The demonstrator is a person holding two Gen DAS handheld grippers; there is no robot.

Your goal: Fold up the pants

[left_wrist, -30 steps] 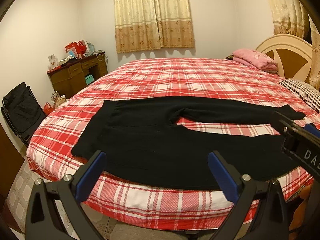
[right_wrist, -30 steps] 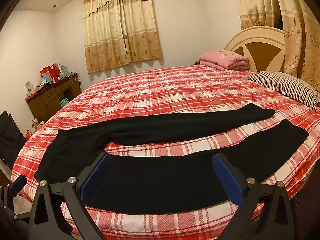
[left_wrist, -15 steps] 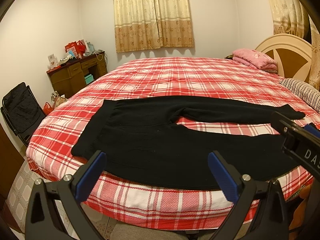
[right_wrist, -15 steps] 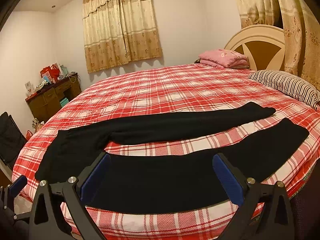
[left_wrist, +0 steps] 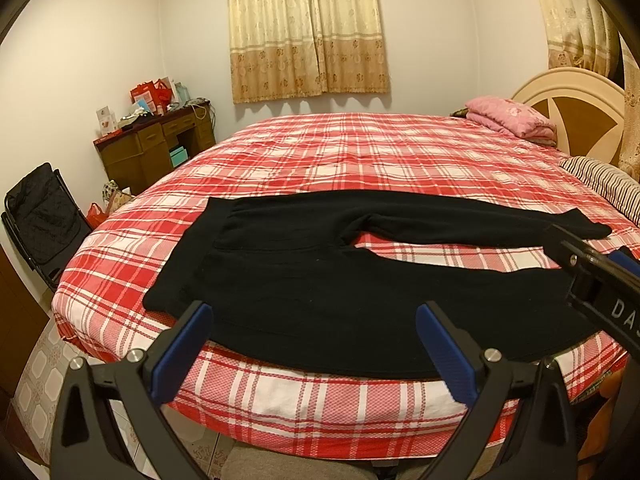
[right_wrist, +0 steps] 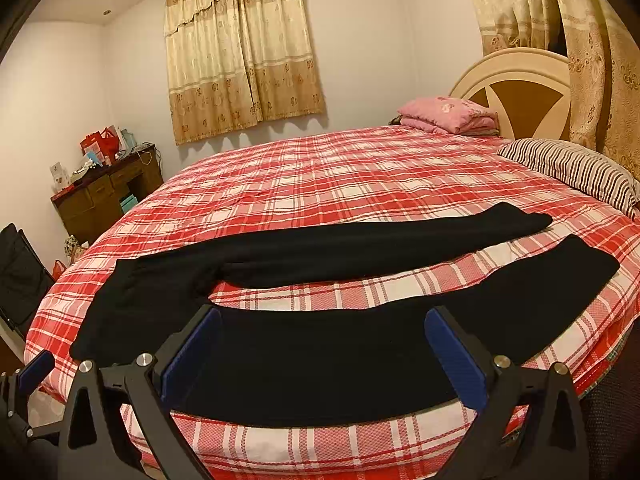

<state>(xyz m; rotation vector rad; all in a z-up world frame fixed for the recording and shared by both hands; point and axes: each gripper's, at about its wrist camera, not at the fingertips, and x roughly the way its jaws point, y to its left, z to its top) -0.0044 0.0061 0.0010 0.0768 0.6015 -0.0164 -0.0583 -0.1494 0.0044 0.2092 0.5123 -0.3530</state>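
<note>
Black pants (left_wrist: 320, 276) lie flat on the red plaid bed (left_wrist: 360, 152), waist to the left, two legs spread apart toward the right; they also show in the right wrist view (right_wrist: 320, 352). My left gripper (left_wrist: 314, 344) is open and empty, held in front of the bed's near edge below the waist and seat. My right gripper (right_wrist: 322, 350) is open and empty, over the near leg. The right gripper's body (left_wrist: 600, 276) shows at the right of the left wrist view.
A pink folded blanket (left_wrist: 512, 120) and a striped pillow (right_wrist: 572, 168) lie by the headboard (right_wrist: 516, 92). A wooden desk (left_wrist: 156, 148) with clutter and a black folding chair (left_wrist: 40, 216) stand left of the bed. Tiled floor (left_wrist: 36, 372) shows below left.
</note>
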